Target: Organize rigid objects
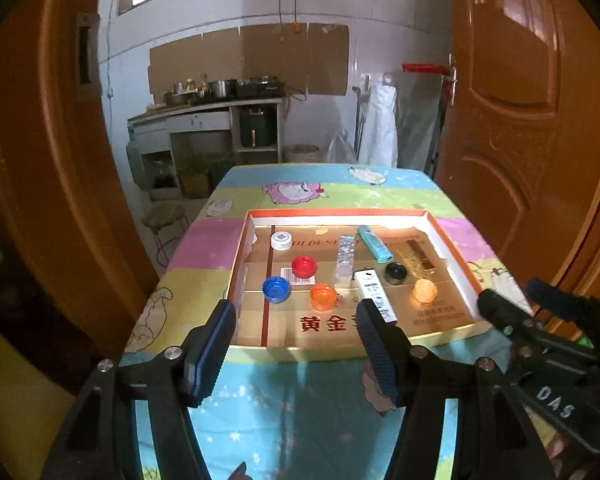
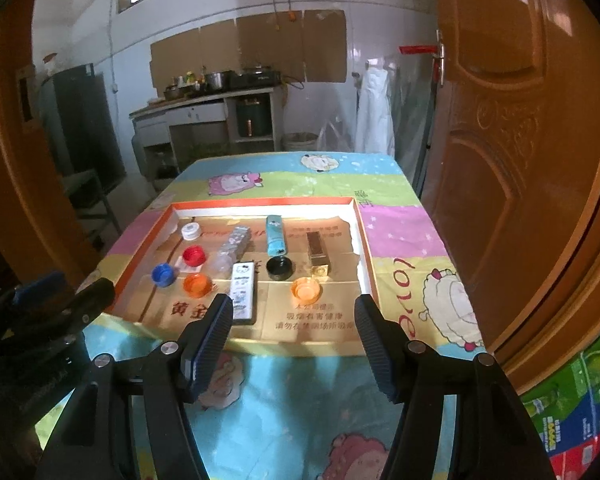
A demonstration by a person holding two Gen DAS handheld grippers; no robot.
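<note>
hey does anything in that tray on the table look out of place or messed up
Nothing is spilled. The tray's white inner lining looks torn along its right wall. Caps and long items lie loose rather than grouped, and the white remote lies nearer the front edge than the rest.

Near strip of tablecloth [image 2: 300,400]: bare between both grippers and the box's front wall.
Box [image 1: 452,240]: a low rim all round; entry is from above.
Left part of box: blue cap [image 1: 276,289], red cap [image 1: 304,266], orange cap [image 1: 323,296] and white cap [image 1: 281,240] stand near one another with narrow gaps.
Middle: clear tube [image 1: 346,258] and white remote [image 1: 374,292] lie lengthwise, close side by side.
Right part: teal lighter [image 1: 374,243], black cap [image 1: 395,272], gold bar [image 2: 318,254] and pale orange cap [image 2: 306,289].
Front floor of box: bare cardboard along the printed characters.
Flanks: brown door [image 2: 520,160] close on the right, left gripper [image 1: 296,344] and right gripper [image 2: 294,342] open, side by side.
</note>
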